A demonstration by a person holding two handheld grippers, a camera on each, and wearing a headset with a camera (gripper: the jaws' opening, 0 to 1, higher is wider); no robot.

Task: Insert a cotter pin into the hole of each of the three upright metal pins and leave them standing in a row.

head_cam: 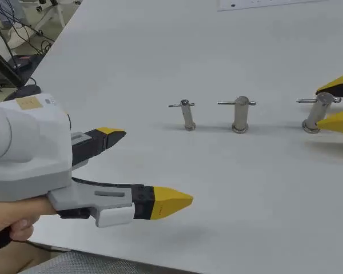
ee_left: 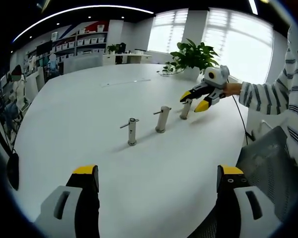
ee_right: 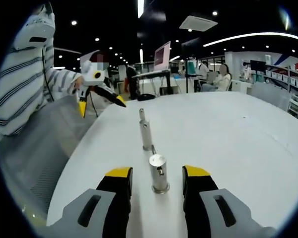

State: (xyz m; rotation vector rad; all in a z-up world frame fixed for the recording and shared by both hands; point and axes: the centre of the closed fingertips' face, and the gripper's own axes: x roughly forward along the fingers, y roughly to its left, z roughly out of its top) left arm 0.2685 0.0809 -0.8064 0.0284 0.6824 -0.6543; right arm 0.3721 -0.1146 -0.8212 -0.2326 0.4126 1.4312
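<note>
Seeing three shiny round steel pins (head_cam: 240,116) upright in a row at 1 o'clock on smooth white table (head_cam: 246,188), thin wire cotter (head_cam: 236,103) through each head. Holding left gripper (head_cam: 154,166) at 8 o'clock, yellow-tipped jaws apart, empty. Straddling end pin (head_cam: 316,114) at 3 o'clock with right gripper (head_cam: 318,106), jaws apart.

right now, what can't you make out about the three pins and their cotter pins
Head view: the picture's right edge cuts off the right tool around the rightmost metal pin.
Left gripper view: cotter pins too small to judge how far through.
Right gripper view: the two farther metal pins overlap in line, their cotter pins unclear.
</note>
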